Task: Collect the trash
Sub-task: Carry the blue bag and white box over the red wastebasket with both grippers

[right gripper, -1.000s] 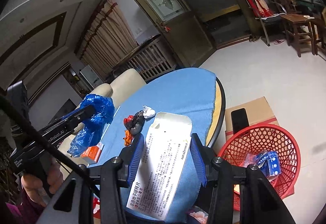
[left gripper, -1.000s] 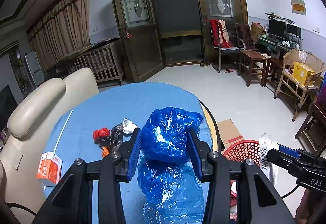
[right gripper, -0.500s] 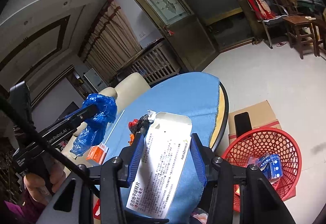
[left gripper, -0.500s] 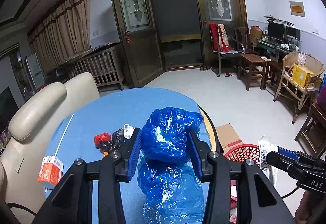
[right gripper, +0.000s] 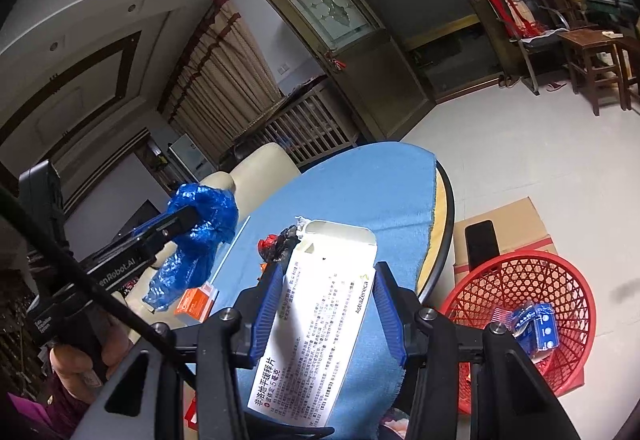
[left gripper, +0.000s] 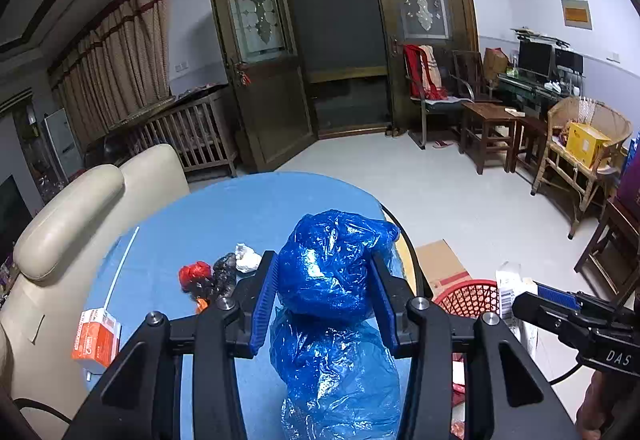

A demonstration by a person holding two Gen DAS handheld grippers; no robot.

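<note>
**Carrying two light pieces of trash toward the red basket**

Holding both finds above the round worktop (left gripper: 224,215) with its blue cloth, the person has each claw occupied. The red mesh basket (right gripper: 520,280) stands on the floor just beside the worktop's edge, against a flat cardboard box (right gripper: 516,224) with a dark phone-like slab on it; some blue packets already lie inside the basket.

The left claw (left gripper: 324,300) is clamped on a crumpled blue plastic bag (left gripper: 332,268). It looks very light, soft and slippery: the film bunches between the pads and a long tail hangs loose below, so it is best held at the wadded upper part, as now. The tail could snag on the basket rim or the worktop edge.

The right claw (right gripper: 328,304) is clamped across the sides of an opened white medicine carton (right gripper: 320,304), its end flap lifted. It is probably empty, light and fairly stiff, yet it would crush under a hard squeeze; a hold near mid-length keeps it from pivoting.

Left on the cloth are a small orange box (left gripper: 96,336) near the cream chair (left gripper: 68,215), a clump of red and dark wrappers (left gripper: 208,278) with a white paper wad (left gripper: 247,258) touching it, and a thin white stick (left gripper: 122,262). Nothing blocks the way to the basket except the worktop's rim.
</note>
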